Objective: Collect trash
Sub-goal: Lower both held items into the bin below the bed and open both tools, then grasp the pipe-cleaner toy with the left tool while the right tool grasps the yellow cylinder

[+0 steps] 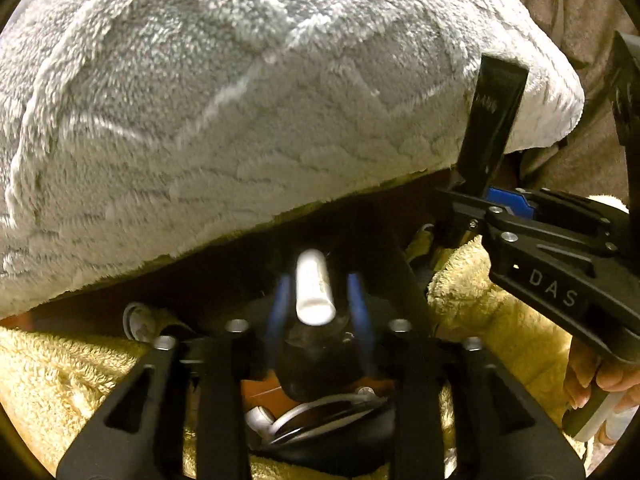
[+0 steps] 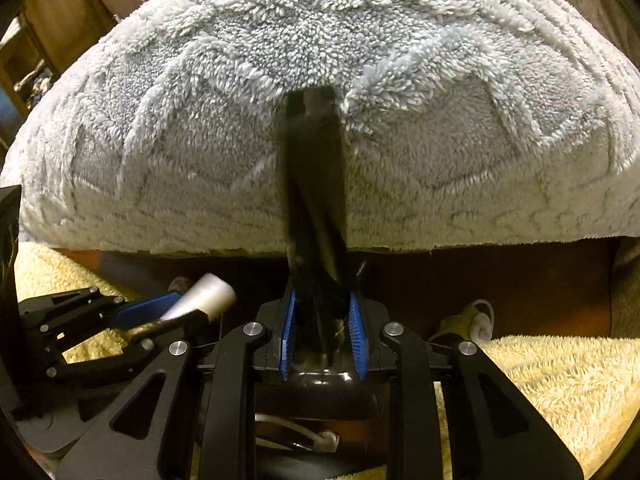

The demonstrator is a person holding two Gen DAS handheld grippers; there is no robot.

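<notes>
My left gripper [image 1: 318, 300] is shut on a small white cylinder [image 1: 314, 290], held between its blue pads and pointing forward; the cylinder also shows in the right wrist view [image 2: 204, 296]. My right gripper [image 2: 320, 320] is shut on a black squeeze tube [image 2: 316, 200], held upright by its lower end. In the left wrist view the same tube [image 1: 490, 120] stands at the right, above the right gripper [image 1: 488, 200]. Both grippers sit just in front of a grey fluffy blanket [image 1: 240, 100], side by side.
The grey blanket [image 2: 320, 80] overhangs a dark gap. Yellow fluffy fabric [image 1: 60, 380] lies below both grippers. White cables [image 1: 280, 420] lie under the left gripper, and a small white object [image 2: 480, 320] sits at the gap's edge. Brown furniture [image 2: 60, 20] stands at the back left.
</notes>
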